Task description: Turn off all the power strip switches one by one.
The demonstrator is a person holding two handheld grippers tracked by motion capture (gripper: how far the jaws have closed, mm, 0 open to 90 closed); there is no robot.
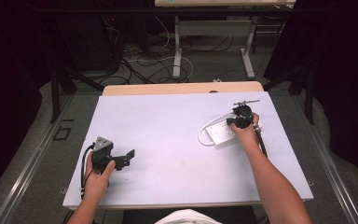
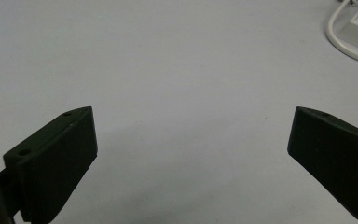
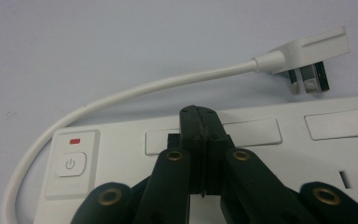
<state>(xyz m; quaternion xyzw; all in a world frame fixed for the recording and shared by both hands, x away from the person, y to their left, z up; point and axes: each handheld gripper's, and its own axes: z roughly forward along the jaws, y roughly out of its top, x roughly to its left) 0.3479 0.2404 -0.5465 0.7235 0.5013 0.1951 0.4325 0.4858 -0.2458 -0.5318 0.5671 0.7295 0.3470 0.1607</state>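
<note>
The white power strip (image 1: 222,133) lies on the table (image 1: 168,140) near its right edge, a little toward the far side, with its short white cable (image 3: 121,95) curving round the left end to the flat plug (image 3: 307,53), which rests on the table just beside the strip. The right gripper (image 3: 200,114) is over the strip with its jaws pressed together and nothing between them; the tips are on or just above the top face, between two covered sockets and some way right of the power button (image 3: 71,164) (I cannot tell if they really touch). The left gripper (image 2: 191,140) waits near the front left corner of the table, jaws wide apart over bare surface.

I judge the strip to be a stiff, hard plastic body, fairly light and smooth, so it may slide when pushed from above. The best hold is probably across its narrow width, on the long sides. The cable is flexible and will drag behind.
</note>
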